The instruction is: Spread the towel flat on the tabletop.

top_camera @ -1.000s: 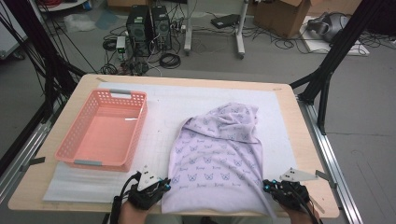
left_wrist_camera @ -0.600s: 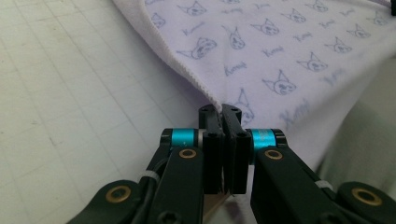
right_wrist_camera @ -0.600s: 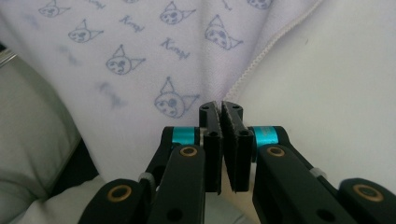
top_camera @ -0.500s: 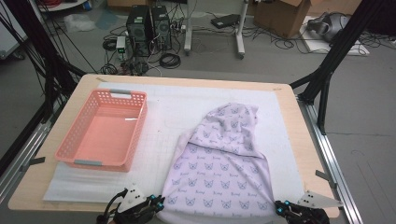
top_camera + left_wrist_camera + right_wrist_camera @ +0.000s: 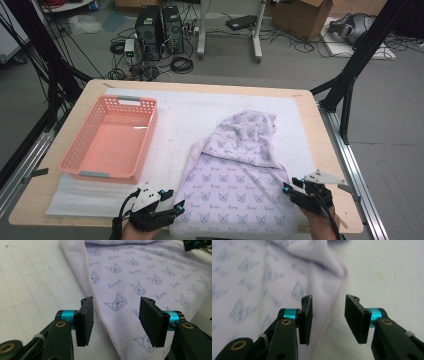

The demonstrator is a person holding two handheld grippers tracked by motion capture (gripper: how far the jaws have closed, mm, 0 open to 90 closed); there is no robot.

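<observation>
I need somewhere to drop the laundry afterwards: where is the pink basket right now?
In the high view the pink basket sits on the left half of the table, left of the lilac cloth, apart from it.

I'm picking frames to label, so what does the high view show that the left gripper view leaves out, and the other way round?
High view alone: the pink basket at the table's left, the towel's bunched far end, both hands' tongs at its near corners, and computers and cables on the floor. Left gripper view alone: the left tongs close up, jaws apart, having just been opening, nothing pressed between them, the towel's stitched hem running between them, and the printed cat faces legible. Both share the lilac towel, the white gridded mat and the right tongs.
</observation>
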